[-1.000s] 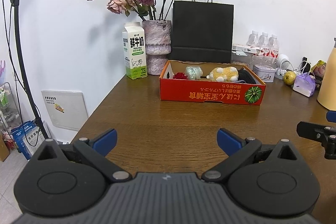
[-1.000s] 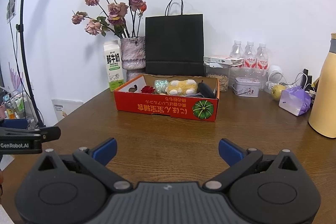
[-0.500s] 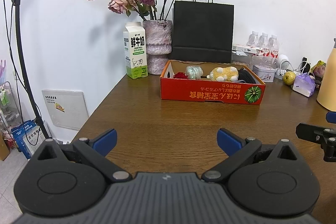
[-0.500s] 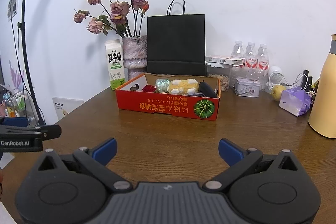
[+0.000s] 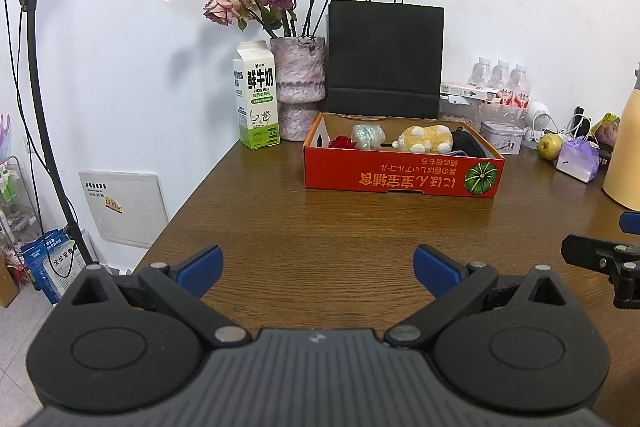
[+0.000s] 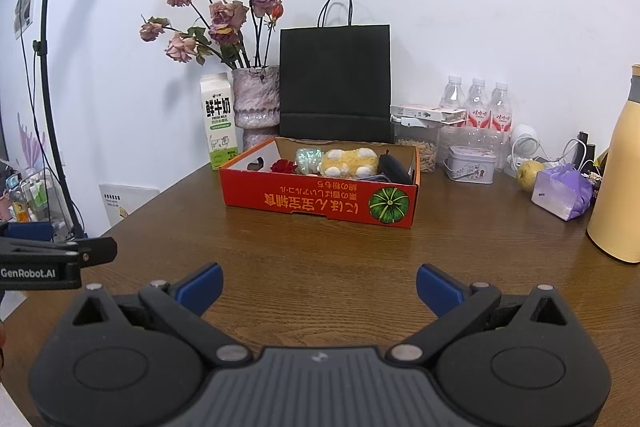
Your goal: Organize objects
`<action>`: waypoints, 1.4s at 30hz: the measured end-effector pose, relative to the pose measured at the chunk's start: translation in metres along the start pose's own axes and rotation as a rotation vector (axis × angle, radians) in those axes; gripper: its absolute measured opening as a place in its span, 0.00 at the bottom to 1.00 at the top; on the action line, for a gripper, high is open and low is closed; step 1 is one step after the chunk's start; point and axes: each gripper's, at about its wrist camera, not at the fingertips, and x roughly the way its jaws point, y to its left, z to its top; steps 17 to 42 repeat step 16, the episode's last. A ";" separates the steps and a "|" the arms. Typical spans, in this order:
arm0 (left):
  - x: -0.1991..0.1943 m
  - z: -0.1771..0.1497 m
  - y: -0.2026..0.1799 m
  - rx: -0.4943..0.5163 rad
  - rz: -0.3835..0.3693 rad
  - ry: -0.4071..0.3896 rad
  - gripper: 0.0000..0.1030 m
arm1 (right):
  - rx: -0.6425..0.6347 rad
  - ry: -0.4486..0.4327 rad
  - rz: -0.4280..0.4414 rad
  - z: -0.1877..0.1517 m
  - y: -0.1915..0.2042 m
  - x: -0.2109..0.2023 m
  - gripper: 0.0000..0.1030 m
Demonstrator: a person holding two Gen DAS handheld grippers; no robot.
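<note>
Orange cardboard box (image 5: pixel 402 175) sat on the far half of the wooden table (image 5: pixel 340 239), in front of a black paper bag (image 5: pixel 386 61) that stood against the wall. Inside it, from left to right, lay a red rose head (image 5: pixel 343 142), a pale green lump (image 5: pixel 368 136), a yellow plush toy (image 5: pixel 425 139) and a dark object (image 5: pixel 466 143) against the right wall. A milk carton (image 5: pixel 256 95) and a vase of dried roses (image 5: pixel 297 87) stood just left of the bag. To the right of the box were a small tin (image 6: pixel 471 164), three water bottles (image 6: pixel 477 105), a pear (image 6: pixel 529 175), a purple bag (image 6: pixel 564 195) and a yellow jug (image 6: pixel 618 183). Left gripper (image 5: pixel 318 267) hovered over the near table, fingers spread wide and holding nothing; right gripper (image 6: pixel 319 285) was likewise released, empty, and well short of the box.
</note>
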 end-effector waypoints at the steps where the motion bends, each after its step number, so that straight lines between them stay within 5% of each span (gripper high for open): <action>1: 0.000 0.000 0.000 0.000 0.000 0.000 1.00 | 0.000 0.000 0.000 0.000 0.000 0.000 1.00; 42: 0.005 -0.001 0.000 -0.008 -0.030 0.018 1.00 | -0.001 0.010 -0.002 -0.004 0.002 0.005 1.00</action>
